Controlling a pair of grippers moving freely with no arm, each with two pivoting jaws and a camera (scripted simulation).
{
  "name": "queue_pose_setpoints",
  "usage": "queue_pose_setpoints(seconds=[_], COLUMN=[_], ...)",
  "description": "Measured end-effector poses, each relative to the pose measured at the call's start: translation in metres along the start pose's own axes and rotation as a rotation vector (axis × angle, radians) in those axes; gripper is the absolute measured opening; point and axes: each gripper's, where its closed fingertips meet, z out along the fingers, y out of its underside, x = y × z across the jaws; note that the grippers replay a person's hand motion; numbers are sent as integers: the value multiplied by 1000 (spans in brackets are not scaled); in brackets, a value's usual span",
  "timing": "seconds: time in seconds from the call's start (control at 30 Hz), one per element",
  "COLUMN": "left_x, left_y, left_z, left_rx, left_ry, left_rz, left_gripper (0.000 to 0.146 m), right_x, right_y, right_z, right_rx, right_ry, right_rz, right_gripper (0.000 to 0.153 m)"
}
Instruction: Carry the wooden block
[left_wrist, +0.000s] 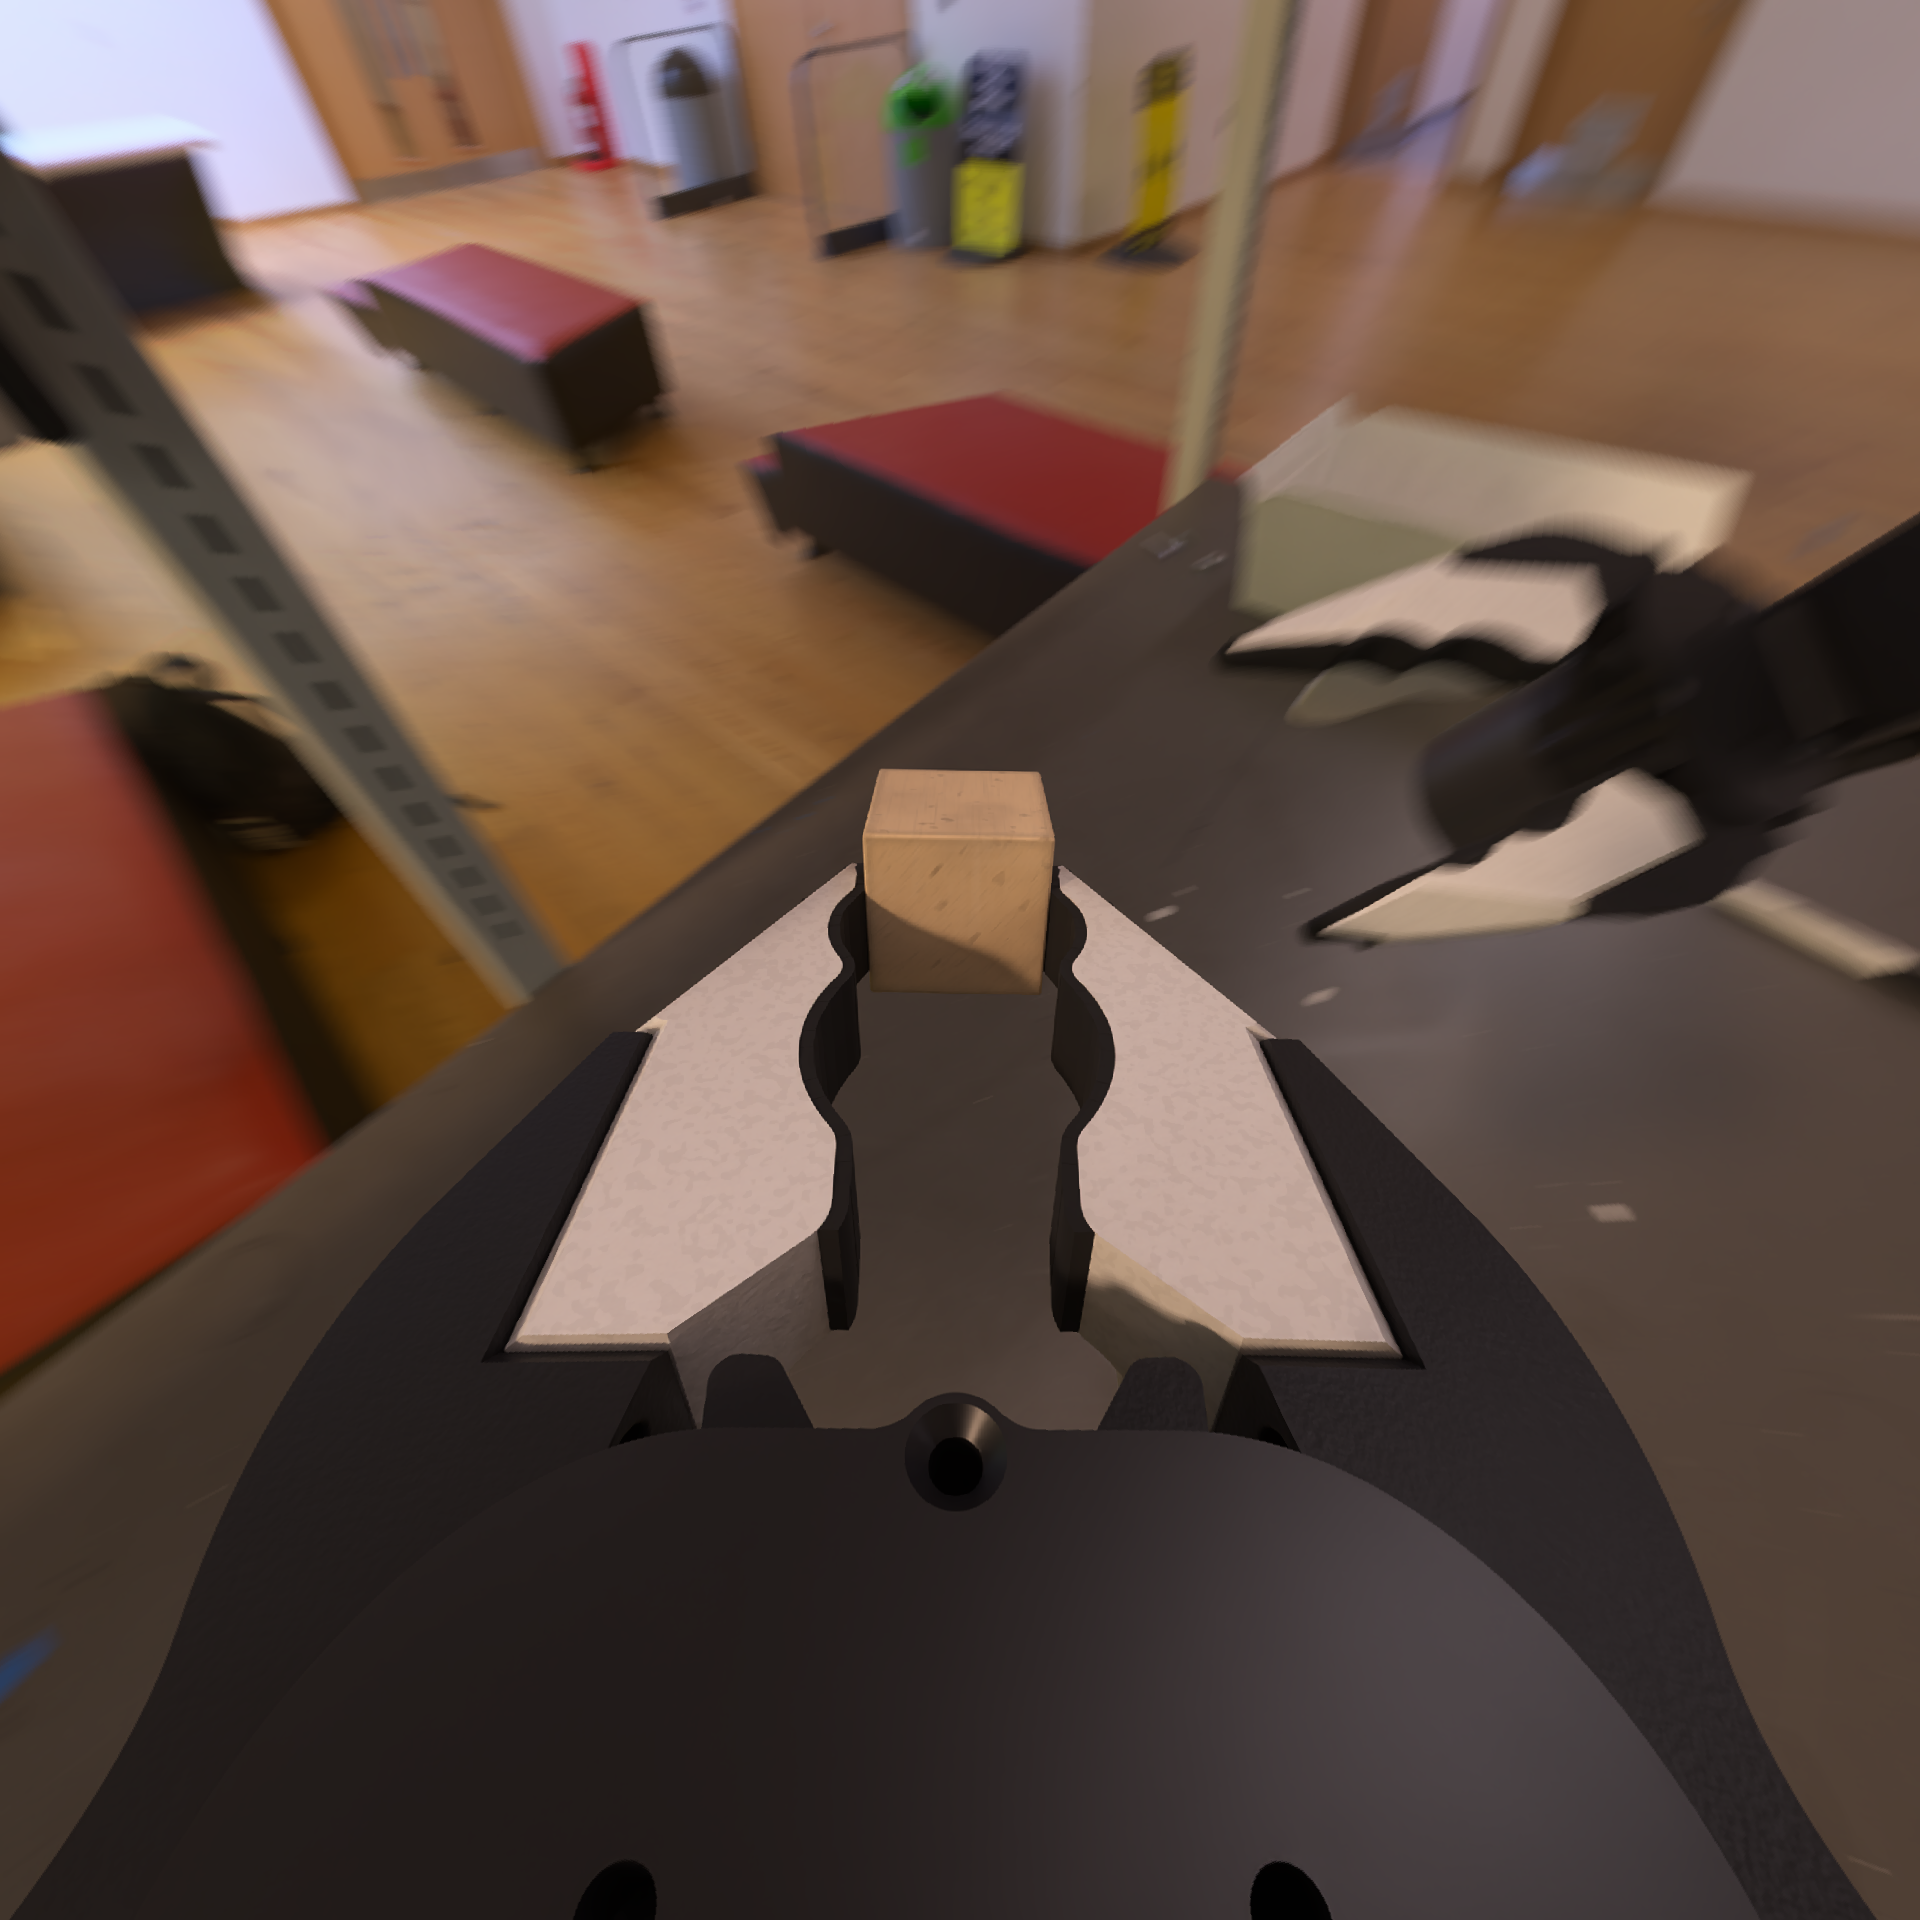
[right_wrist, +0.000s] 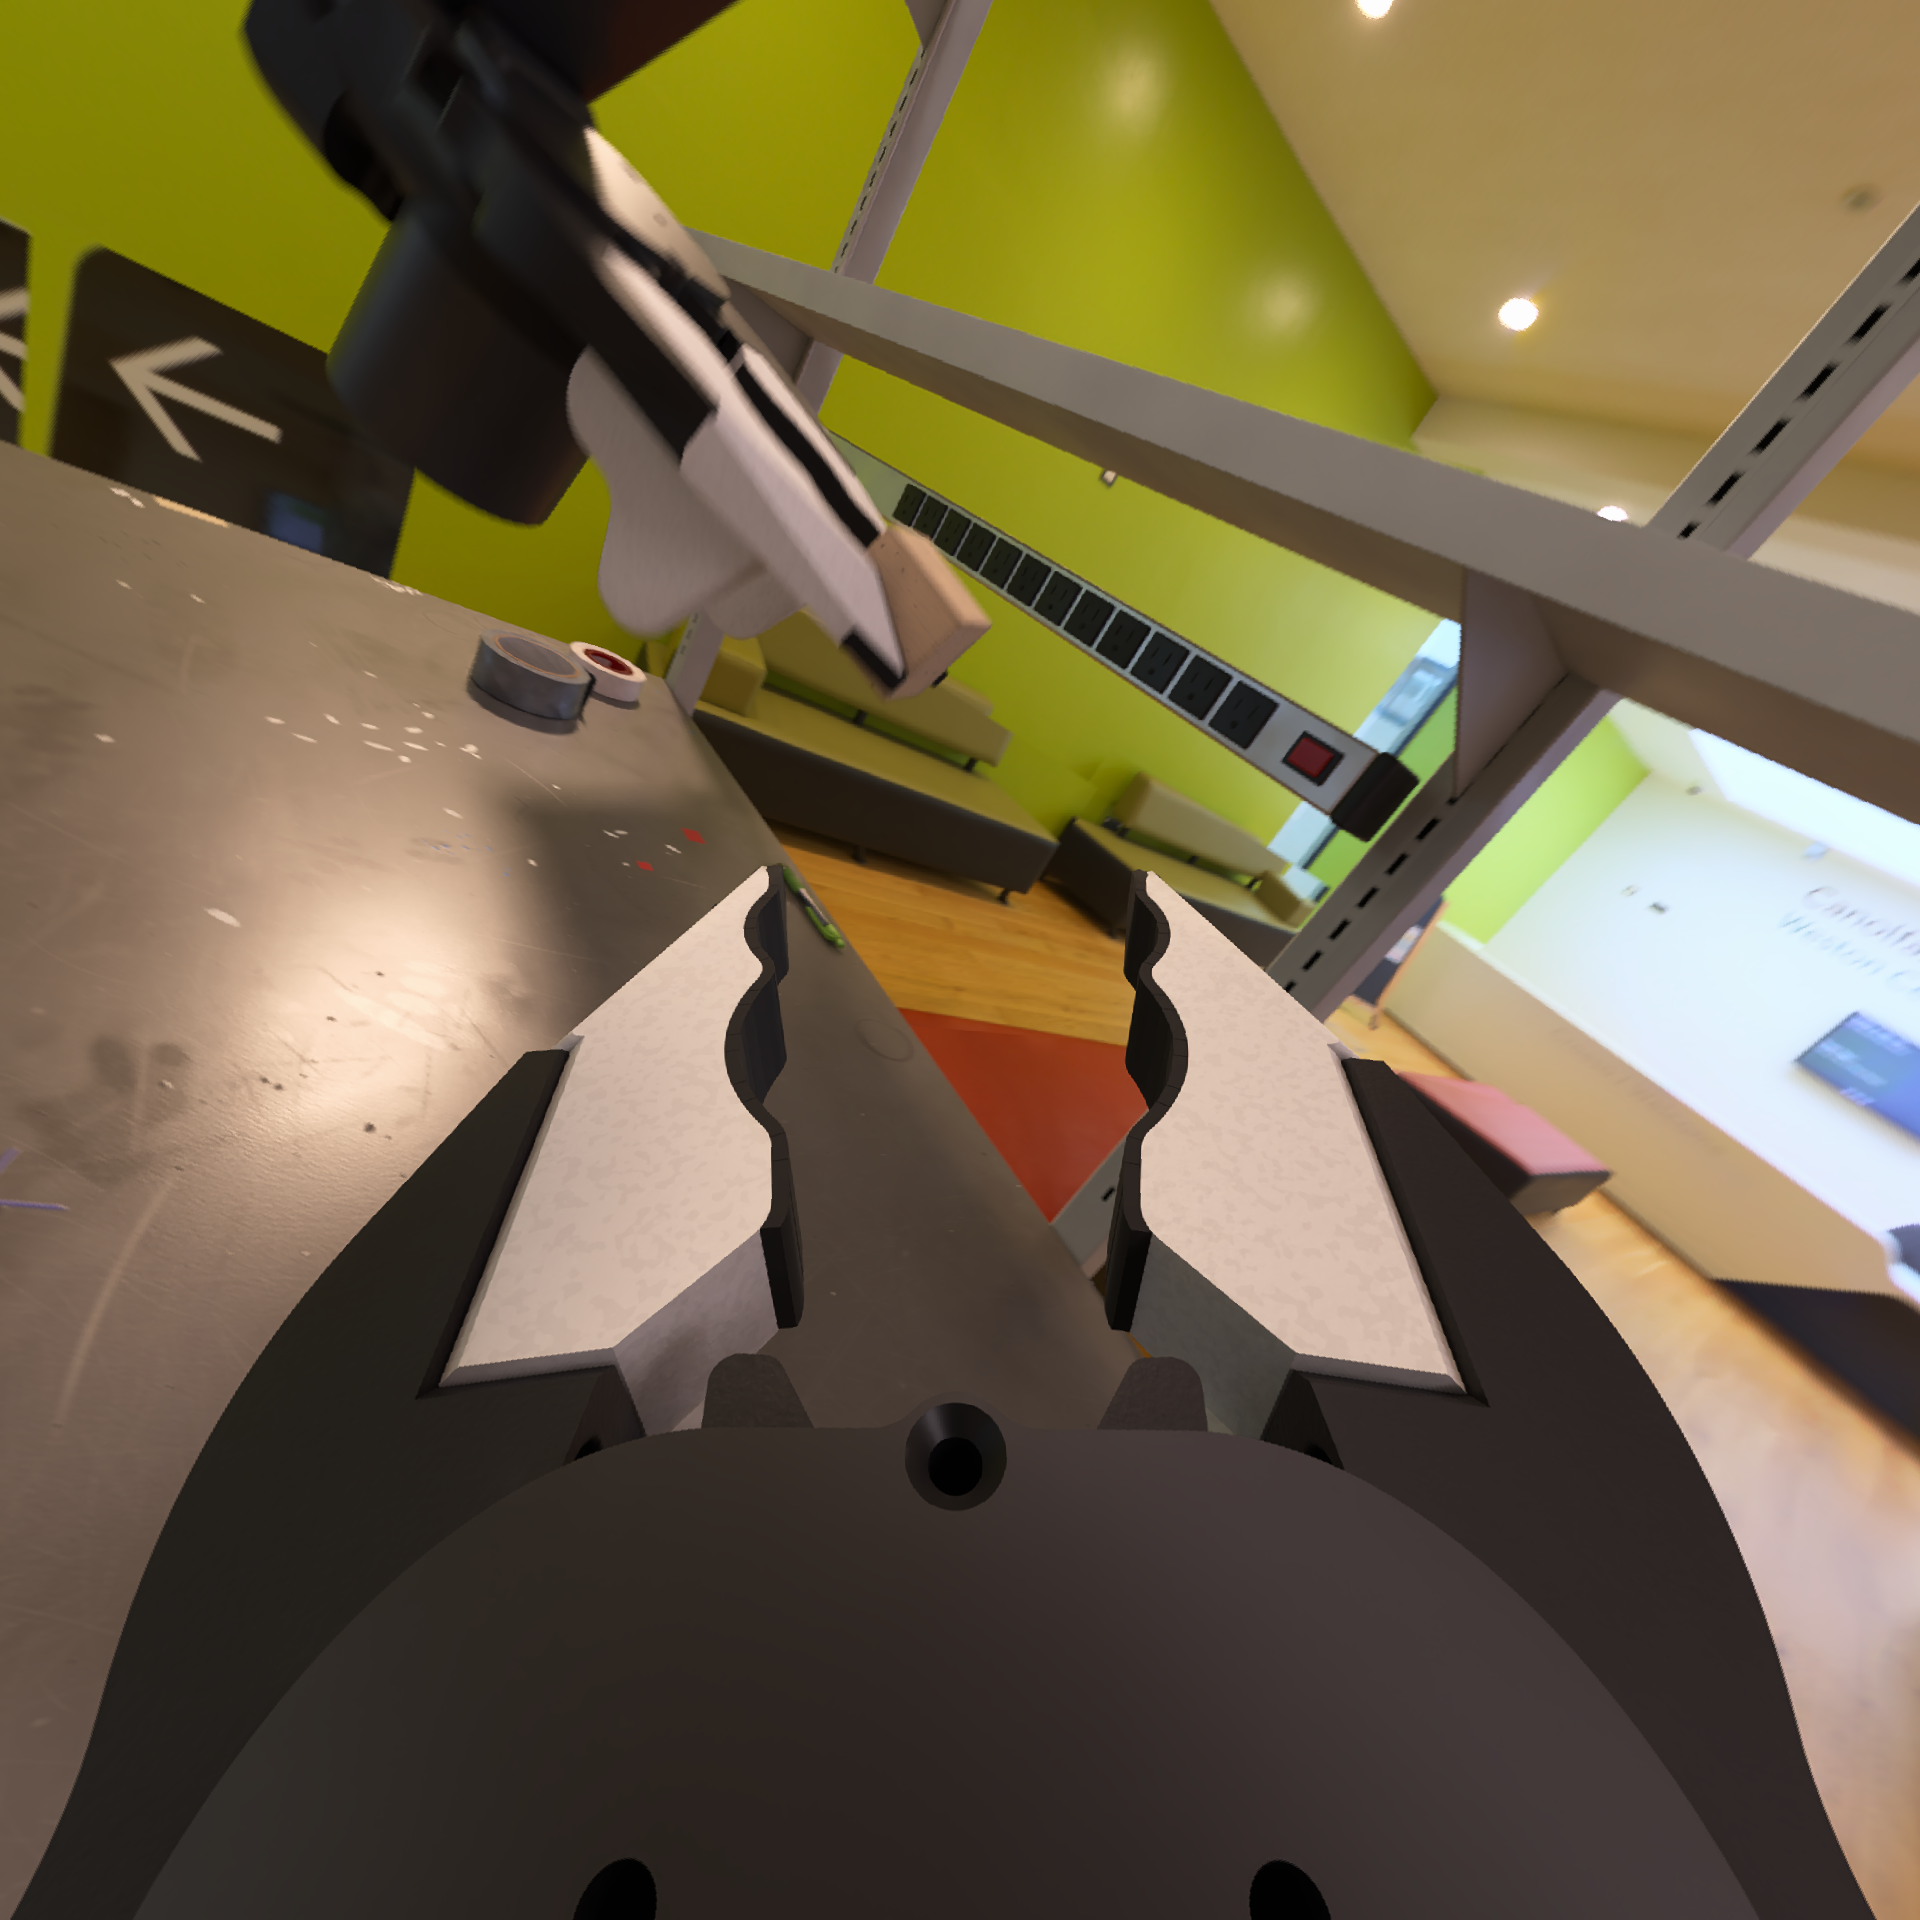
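Note:
My left gripper (left_wrist: 956, 883) is shut on the wooden block (left_wrist: 954, 896), a pale cube pinched between its fingertips above the dark table (left_wrist: 1455, 1091). The right wrist view shows that same gripper (right_wrist: 894, 623) up and to the left, holding the block (right_wrist: 935, 608) in the air above the table's far edge. My right gripper (right_wrist: 956, 904) is open and empty, low over the table's edge. It also shows in the left wrist view (left_wrist: 1288, 790), blurred, at the right, open.
A grey tape roll (right_wrist: 525, 675) and a white one with a red core (right_wrist: 611, 665) lie on the table (right_wrist: 260, 883). A grey slotted shelf frame (right_wrist: 1247, 457) with a power strip (right_wrist: 1122, 634) rises behind. A flat pale tray (left_wrist: 1475, 509) lies at the table's far end. Red benches (left_wrist: 966, 478) stand on the floor.

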Motion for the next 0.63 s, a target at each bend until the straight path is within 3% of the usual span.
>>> queue_pose_setpoints(seconds=[0.13, 0.23, 0.3, 0.43, 0.53, 0.63], left_x=[-24, -29, -21, 8, 30, 41], left_y=[23, 34, 36, 45, 54, 56], left_z=[4, 7, 11, 16, 20, 23], left_rx=[-91, -79, -19, 98, 148, 197], left_ry=[-280, -382, -349, -210, -120, -50], left_rz=[247, 405, 473, 670, 772, 748], left_gripper=[32, 32, 32, 32, 32, 32], right_x=[5, 7, 10, 9, -3, -21], right_y=[-4, 11, 22, 26, 24, 20], right_z=[8, 5, 3, 0, -4, -6], right_rx=[-38, -158, -199, -79, -38, -26], right_ry=[-65, -146, -200, -271, -338, -427], right_rz=[70, 83, 131, 230, 137, 80], right_gripper=[61, 53, 52, 53, 64, 68])
